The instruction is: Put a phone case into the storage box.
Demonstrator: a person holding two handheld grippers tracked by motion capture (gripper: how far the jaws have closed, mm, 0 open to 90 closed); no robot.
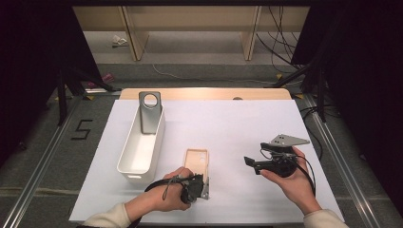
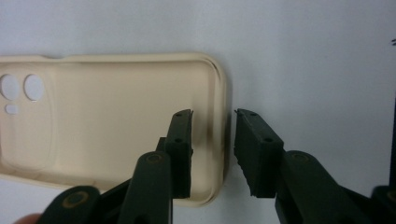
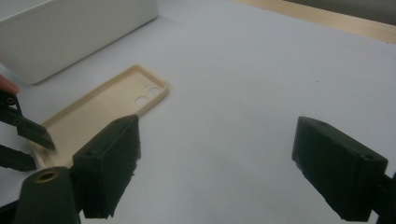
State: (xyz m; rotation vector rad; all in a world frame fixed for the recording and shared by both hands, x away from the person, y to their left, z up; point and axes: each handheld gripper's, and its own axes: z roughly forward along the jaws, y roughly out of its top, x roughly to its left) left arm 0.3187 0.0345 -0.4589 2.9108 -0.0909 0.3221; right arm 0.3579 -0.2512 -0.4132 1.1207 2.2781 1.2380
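A cream phone case (image 1: 197, 161) lies open side up on the white table sheet, its camera holes at the far end. My left gripper (image 1: 202, 185) is at the case's near end. In the left gripper view, one jaw of the left gripper (image 2: 212, 114) stands inside the phone case (image 2: 116, 116) and the other outside its end rim, with a gap still showing, so it is open. My right gripper (image 1: 249, 164) is held to the right of the case, apart from it. The right gripper (image 3: 215, 140) is wide open with nothing between its jaws, and the phone case (image 3: 102, 105) lies beyond it.
A white oblong bin (image 1: 127, 152) stands left of the case, with a grey metal plate with a round hole (image 1: 150, 114) leaning in its far end. The bin's wall (image 3: 70, 28) appears in the right gripper view. The wooden table edge (image 1: 204, 93) runs along the back.
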